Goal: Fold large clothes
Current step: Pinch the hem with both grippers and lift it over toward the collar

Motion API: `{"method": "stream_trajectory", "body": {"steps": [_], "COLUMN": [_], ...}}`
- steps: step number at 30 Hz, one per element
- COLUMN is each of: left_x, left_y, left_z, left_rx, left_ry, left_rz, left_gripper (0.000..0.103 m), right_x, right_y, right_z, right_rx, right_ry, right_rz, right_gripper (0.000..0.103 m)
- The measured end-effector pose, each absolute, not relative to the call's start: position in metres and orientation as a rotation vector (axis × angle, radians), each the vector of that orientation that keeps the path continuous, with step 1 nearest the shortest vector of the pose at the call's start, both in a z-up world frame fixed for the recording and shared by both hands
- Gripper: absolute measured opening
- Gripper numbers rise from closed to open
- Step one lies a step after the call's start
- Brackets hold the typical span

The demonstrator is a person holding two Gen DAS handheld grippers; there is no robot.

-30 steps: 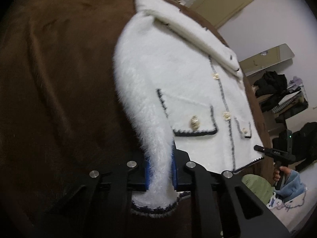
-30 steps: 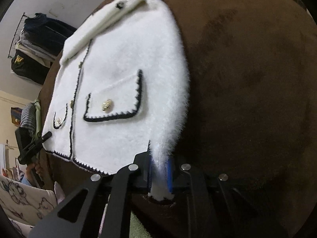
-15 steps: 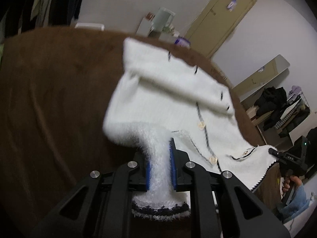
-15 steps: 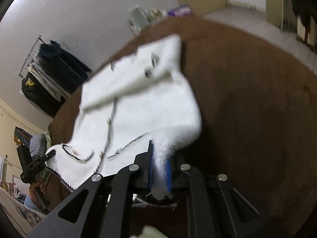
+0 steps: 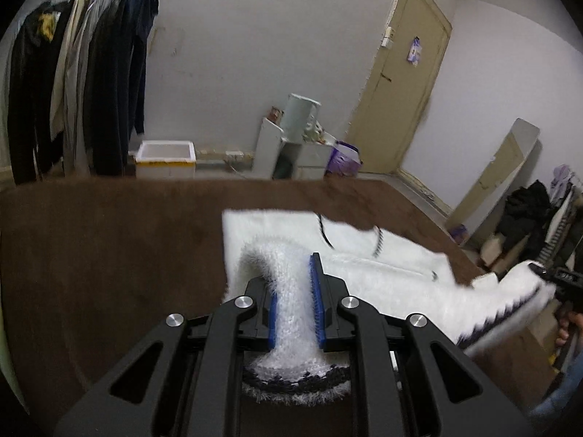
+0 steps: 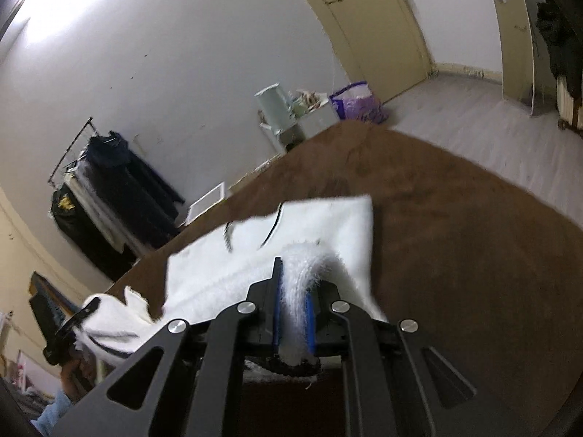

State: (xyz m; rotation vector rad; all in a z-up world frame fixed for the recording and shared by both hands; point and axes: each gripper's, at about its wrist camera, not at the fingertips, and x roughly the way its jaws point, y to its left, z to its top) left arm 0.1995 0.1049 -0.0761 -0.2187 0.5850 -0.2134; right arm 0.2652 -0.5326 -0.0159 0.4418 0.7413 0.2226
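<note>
A white fluffy jacket point(image 5: 382, 266) with dark trim lies on a brown blanket point(image 5: 109, 255). My left gripper point(image 5: 293, 291) is shut on one sleeve point(image 5: 277, 255), lifted off the blanket, with its dark-trimmed cuff hanging behind the blue pads. At the far right edge my right gripper point(image 5: 554, 276) holds the other sleeve point(image 5: 510, 291) up. In the right wrist view my right gripper point(image 6: 293, 291) is shut on its sleeve point(image 6: 306, 258) above the jacket body point(image 6: 218, 266). The left gripper point(image 6: 78, 322) shows at lower left with white fabric in it.
Beyond the blanket's far edge stand a clothes rack point(image 5: 80, 73) of dark garments, a white foam box point(image 5: 165, 158), a small cabinet point(image 5: 291, 145) with a pale container, a purple bag point(image 5: 342, 160) and a door point(image 5: 408, 83). A person's hand point(image 5: 568, 324) grips the right tool.
Both grippers have risen and tipped upward, pulling the two sleeves up off the blanket. The jacket body, which filled the views before, now sits smaller and farther ahead.
</note>
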Motion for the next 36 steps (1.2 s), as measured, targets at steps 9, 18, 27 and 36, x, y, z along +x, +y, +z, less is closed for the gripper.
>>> {"method": "stream_trajectory", "body": {"steps": [9,18,27,36], "left_x": [0.303,0.346,0.375,0.403], "left_y": [0.077,0.084,0.087,0.104], "left_z": [-0.098,-0.157,-0.176,-0.178], "left_rx": [-0.151,-0.140,-0.133,-0.282], "left_ry": [0.642,0.754,0.820,0.904], "left_rz": [-0.176,-0.092,-0.112,-0.216], "left_gripper": [0.017,0.018,0.019,0.038], "right_x": [0.375,0.411,0.441,0.456], "right_y": [-0.523,-0.534,-0.540,-0.538], "right_z": [-0.062,-0.137,-0.156,-0.151], "right_rx": [0.396,0.448,0.491,0.541], "right_ry": [0.829,0.947,0.986,1.003], "right_rz": [0.164,0.087,0.071,0.108], "right_gripper": [0.010,0.011,0.011,0.049]}}
